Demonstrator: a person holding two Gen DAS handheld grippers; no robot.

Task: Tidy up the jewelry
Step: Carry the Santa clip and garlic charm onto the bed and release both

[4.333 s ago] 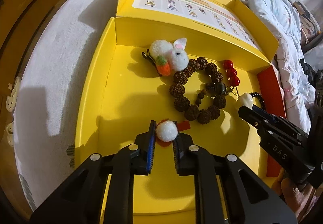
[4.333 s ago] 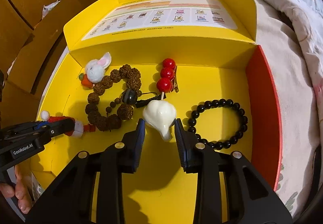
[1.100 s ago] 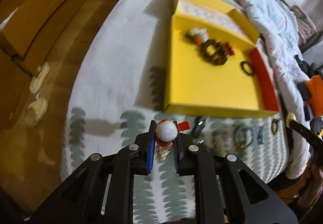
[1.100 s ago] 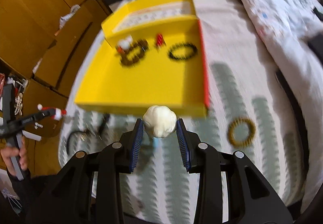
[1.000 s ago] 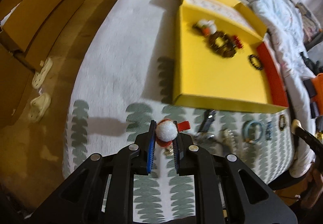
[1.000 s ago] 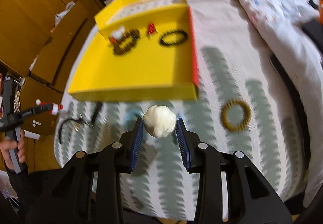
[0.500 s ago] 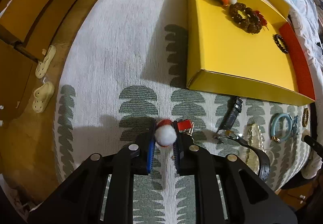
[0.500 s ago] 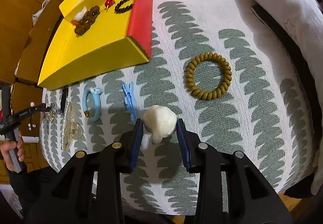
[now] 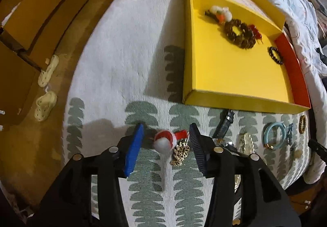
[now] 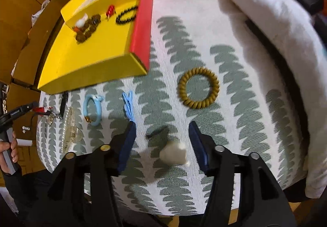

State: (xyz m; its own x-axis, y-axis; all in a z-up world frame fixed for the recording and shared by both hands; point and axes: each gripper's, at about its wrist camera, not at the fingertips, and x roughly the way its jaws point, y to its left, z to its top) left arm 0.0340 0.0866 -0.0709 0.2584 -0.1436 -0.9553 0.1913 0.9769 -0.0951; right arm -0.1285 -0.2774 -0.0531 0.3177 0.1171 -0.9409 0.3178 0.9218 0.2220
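**Both grippers opening over the patterned cloth**

The jaws of the left gripper are opening. A red clip with a white pompom is seen between the pads, but it is not pressed by them; it lies on the leaf-patterned cloth, touching a gold chain.

The jaws of the right gripper are opening as well. A cream-white shell-shaped clip is found between them, free of both pads; it is blurred, so perhaps it is not fully at rest.

The yellow box is placed farther up the cloth. A brown bead bracelet, a rabbit clip and a black bead bracelet are kept inside it. An olive coil hair tie and a light blue bangle are left on the cloth.
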